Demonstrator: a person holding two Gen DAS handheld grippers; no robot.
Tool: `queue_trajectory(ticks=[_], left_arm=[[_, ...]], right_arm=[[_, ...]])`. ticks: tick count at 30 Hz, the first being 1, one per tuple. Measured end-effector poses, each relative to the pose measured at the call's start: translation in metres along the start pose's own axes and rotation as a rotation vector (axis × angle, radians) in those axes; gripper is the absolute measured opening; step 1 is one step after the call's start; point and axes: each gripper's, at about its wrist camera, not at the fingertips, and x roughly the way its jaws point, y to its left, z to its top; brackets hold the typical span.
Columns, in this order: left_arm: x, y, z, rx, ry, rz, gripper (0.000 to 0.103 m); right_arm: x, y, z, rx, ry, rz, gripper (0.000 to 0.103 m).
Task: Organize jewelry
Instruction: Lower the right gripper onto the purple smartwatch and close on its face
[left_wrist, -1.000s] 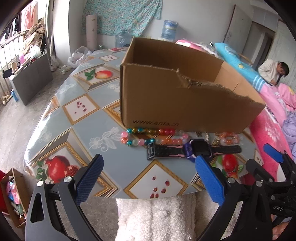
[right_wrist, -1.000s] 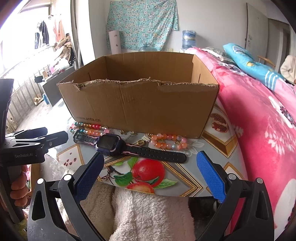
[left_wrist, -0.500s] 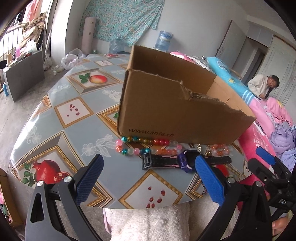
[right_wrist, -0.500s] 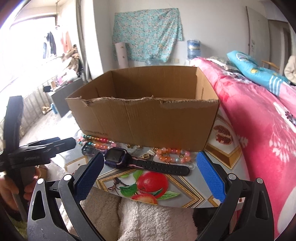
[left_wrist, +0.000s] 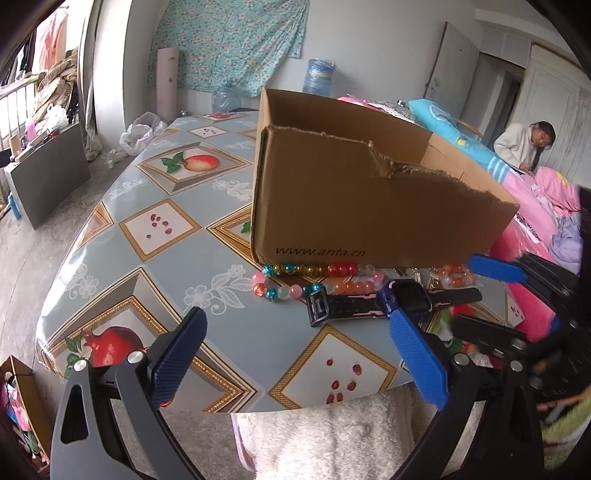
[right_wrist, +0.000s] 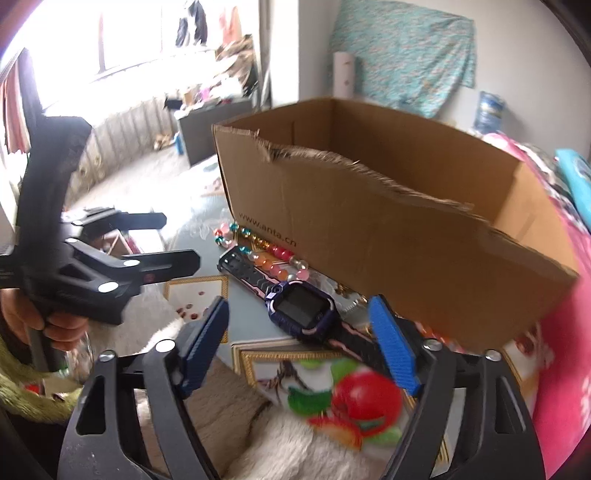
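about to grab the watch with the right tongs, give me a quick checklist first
1. Right tongs open, nothing held: ok; jaws have just been closing, still apart.
2. Watch between the right pads, not pressed: ok.
3. Watch lying flat on the table, strap stretched out: ok.
4. Bead bracelet clear of the watch: not ok; beads lie right against the strap.
5. Box open at the top for the drop: ok.
6. Left tongs open and out of the way: ok.
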Motion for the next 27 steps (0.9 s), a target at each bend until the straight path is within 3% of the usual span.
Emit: queue_trajectory(ticks=[6, 15, 19, 27], left_arm=[[0.005, 0.002, -0.005, 0.031, -0.005, -0.022, 0.094], [0.012, -0.001, -0.007, 0.07, 0.007, -0.098, 0.068], [0.013, -0.003, -0.007, 0.072, 0.019, -0.129, 0.066], [0.021, 0.014, -0.008, -0.109, 0.086, -0.241, 0.065]], right_arm=[[0.029, -0.002, 0.007, -0.061, 0.088, 0.026, 0.054], [0.038, 0.009, -0.001, -0.172, 0.17, -0.012, 0.048], [0.036, 0.01, -0.001, -0.158, 0.167, 0.001, 0.048], [0.018, 0.013, -0.012, -0.092, 0.125, 0.04, 0.048]])
